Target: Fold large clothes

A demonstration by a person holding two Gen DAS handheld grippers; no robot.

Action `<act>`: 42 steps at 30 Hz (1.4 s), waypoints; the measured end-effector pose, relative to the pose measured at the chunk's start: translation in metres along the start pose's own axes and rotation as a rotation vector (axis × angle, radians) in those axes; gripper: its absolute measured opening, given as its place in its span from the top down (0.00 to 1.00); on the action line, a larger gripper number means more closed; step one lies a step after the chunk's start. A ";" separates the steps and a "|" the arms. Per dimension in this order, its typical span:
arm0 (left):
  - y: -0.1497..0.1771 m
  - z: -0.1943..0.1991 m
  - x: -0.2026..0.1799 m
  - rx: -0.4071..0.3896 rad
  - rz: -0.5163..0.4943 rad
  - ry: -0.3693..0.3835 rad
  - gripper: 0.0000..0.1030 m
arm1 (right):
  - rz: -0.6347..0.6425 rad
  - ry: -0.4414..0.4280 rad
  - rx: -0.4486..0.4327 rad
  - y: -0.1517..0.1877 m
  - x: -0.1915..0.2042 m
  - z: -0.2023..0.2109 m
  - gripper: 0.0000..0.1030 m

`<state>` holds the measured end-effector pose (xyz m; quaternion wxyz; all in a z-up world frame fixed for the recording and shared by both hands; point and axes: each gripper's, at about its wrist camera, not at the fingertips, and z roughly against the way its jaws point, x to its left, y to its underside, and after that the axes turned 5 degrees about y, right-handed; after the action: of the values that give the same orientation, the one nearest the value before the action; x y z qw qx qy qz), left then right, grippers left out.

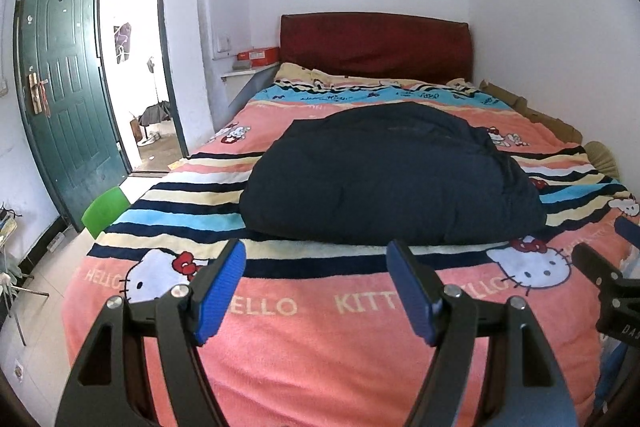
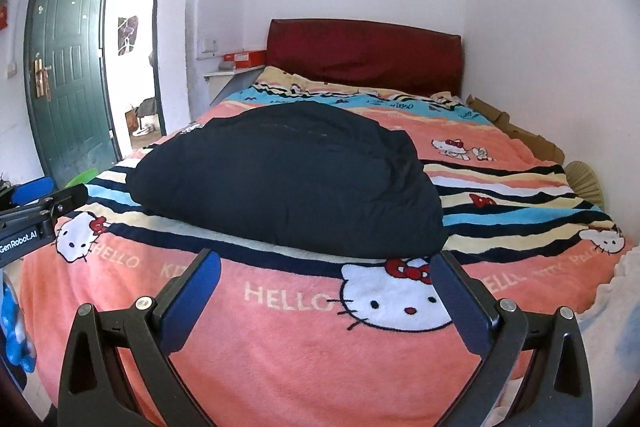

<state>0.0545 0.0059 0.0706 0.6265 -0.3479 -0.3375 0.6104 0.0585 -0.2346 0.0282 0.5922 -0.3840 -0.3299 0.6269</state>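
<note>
On fleecy blanket [image 1: 304, 355], puffy dark garment [image 1: 392, 179]

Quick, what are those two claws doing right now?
Left gripper: open, holding nothing.
Right gripper: open, holding nothing; the puffy dark navy garment lies untouched.

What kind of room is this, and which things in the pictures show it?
Most likely a small bedroom in a home. A bed with a dark red headboard fills most of the room, covered by a Hello Kitty blanket with a dark navy garment on it. A green door stands open.

Left tool [image 1: 316, 291] spread, right tool [image 2: 326, 301] spread
</note>
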 end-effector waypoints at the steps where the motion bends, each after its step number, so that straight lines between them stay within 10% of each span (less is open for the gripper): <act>1: 0.000 0.000 0.000 0.001 0.001 0.002 0.31 | -0.002 0.002 -0.002 0.000 0.000 0.001 0.00; 42: 0.017 -0.025 -0.011 0.037 -0.015 0.025 0.30 | -0.005 -0.008 0.045 0.009 -0.008 -0.018 0.00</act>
<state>0.0663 -0.0057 0.0433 0.6414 -0.3413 -0.3210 0.6075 0.0693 -0.2443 0.0122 0.6009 -0.3671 -0.3190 0.6344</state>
